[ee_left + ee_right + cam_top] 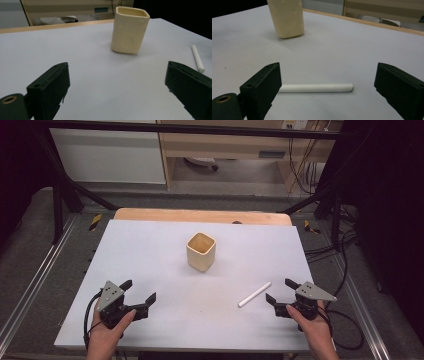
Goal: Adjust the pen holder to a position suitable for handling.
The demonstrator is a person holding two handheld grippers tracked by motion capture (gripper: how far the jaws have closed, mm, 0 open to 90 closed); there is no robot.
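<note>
Since the slim white cylindrical stick [254, 294] lies flat on the pale grey counter [150, 250] just ahead of the right tool [280, 291], the step in hand looks like a pick-up of that stick. To do it well, I'd say come in low, square the jaws across the stick's length, centre them near its middle so it doesn't pivot, and close gently since it looks light and could roll. Right tool: jaws wide apart, nothing between the pads; in the right gripper view the stick [315, 87] lies crosswise just beyond the jaws, one end tucked behind the left jaw, not touching. Left tool [138, 293]: jaws also apart, empty, resting near the counter's front left, well apart from the stick. Cream square-mouthed cup [201, 251] stands upright mid-counter, beyond the stick and to its left, apart from it.
</note>
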